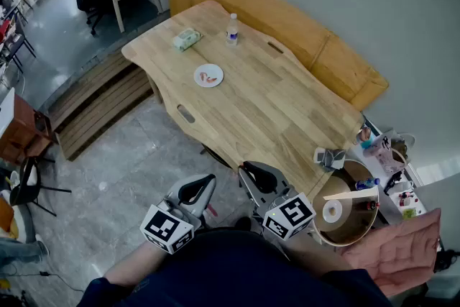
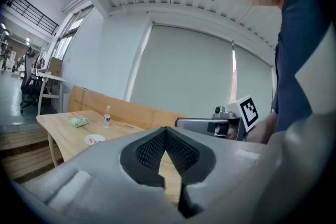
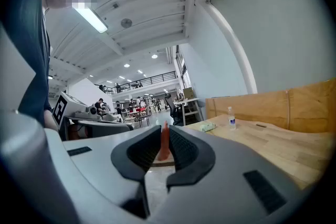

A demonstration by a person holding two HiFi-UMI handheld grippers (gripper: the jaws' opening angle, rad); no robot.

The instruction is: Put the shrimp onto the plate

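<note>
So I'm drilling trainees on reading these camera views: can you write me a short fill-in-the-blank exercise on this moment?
1. The right gripper is shut on a pink ____.
2. The left gripper, jaws together, holds ____.
3. In the head view, the green packet lies to the ____ of the water bottle.
4. The white plate sits on the wooden ____.
Missing words: shrimp; nothing; left; table.

Wooden table (image 1: 287, 111) (matt, grained); smooth plate (image 1: 198, 71).
</note>
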